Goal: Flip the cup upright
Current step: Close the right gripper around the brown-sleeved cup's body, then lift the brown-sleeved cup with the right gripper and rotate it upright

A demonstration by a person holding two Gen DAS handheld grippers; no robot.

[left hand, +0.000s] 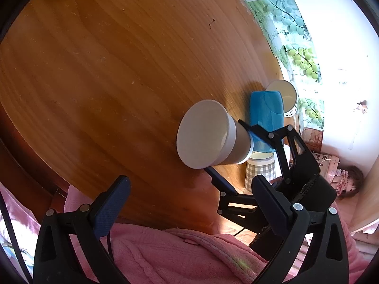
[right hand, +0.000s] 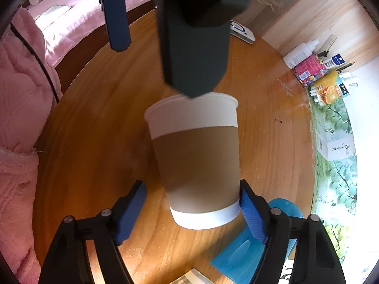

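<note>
A white paper cup with a brown sleeve (left hand: 208,135) lies tilted on its side over the round wooden table (left hand: 106,71), mouth toward the left wrist camera. In the right wrist view the cup (right hand: 196,156) sits between my right gripper's blue pads (right hand: 252,213). The right pad touches the cup's base; the left pad stands a little apart. The right gripper (right hand: 193,209) also shows in the left wrist view (left hand: 227,151), around the cup's base. My left gripper (left hand: 187,203) is open and empty, near the table's front edge.
A blue cup (left hand: 266,116) lies behind the held cup, with a white paper cup (left hand: 284,94) and a checked cup (left hand: 259,170) nearby. Grape-print boxes (left hand: 284,23) line the right edge. Bottles and cartons (right hand: 315,71) stand far right. Pink fabric (left hand: 177,255) lies in front.
</note>
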